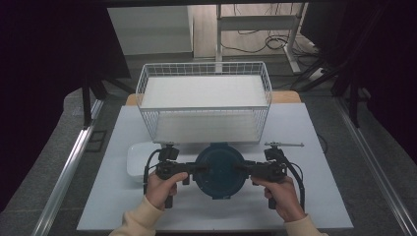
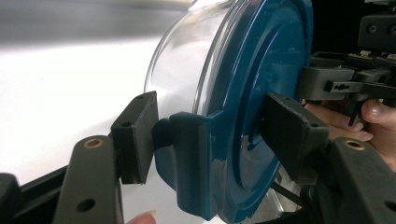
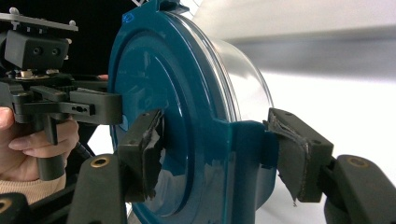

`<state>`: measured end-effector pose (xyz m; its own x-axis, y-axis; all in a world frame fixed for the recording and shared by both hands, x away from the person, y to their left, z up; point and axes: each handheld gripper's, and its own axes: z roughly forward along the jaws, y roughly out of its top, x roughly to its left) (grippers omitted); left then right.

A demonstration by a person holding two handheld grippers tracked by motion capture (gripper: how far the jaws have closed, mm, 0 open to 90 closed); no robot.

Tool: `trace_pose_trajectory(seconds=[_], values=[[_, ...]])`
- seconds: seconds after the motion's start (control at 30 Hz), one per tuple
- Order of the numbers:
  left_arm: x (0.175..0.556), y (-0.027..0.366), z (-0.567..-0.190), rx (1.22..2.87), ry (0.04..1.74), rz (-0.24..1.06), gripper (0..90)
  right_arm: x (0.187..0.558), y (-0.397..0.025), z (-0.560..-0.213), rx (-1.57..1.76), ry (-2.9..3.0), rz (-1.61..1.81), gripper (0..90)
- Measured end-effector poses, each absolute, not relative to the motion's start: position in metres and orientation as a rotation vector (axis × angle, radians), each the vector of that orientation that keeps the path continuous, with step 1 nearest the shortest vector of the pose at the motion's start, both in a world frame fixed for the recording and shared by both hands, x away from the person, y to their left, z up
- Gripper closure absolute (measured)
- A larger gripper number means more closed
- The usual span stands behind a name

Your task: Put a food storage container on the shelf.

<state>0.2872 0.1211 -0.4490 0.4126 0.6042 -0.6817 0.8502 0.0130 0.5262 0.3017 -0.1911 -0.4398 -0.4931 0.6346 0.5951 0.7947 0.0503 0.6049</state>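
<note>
Porcelain-white and smooth, a shallow rounded dish [image 1: 139,158] sits at the left on the pale matte table [image 1: 314,196], just beside my left gripper [image 1: 200,168]. I hold that gripper in my left hand [image 1: 160,189], its black jaws pointing right toward the middle of the table. In the left gripper view its two blocky pads [image 2: 136,135] stand either side of a locking tab on a round container [image 2: 224,102]: one pad on the clear bowl side, the other against the teal lid's face. They look snug on the tab, so I count that gripper as clamped on the container's left edge.

The container [image 1: 220,169] lies in the centre near me, just in front of the wire basket. Its lid is deep teal plastic, glossy, with raised concentric rings and squared tabs sticking out at the rim; under the lid the body is clear, curved and smooth.

Behind it, farther from me, stands the basket [image 1: 204,103], a rectangular cage of thin white wire with a flat white floor.

At the right, my right gripper [image 1: 241,168] comes in from my right hand [image 1: 284,196], jaws pointing left. In the right gripper view its pads [image 3: 294,154] carry worn, ragged black padding, and they bracket the container's [image 3: 187,116] tab on that side, one on the lid's face, one behind on the clear wall. That grip also looks clenched on the rim. Black cables loop from both grippers.
</note>
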Motion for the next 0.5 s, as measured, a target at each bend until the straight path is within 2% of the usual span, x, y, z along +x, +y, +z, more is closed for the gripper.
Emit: trace_pose_trajectory(seconds=[0.5], values=[[0.298, 0.132, -0.411, 1.672, 1.253, -0.266, 37.1, 0.315, -0.181, -0.402, -1.429, -2.190, -1.503, 38.1]])
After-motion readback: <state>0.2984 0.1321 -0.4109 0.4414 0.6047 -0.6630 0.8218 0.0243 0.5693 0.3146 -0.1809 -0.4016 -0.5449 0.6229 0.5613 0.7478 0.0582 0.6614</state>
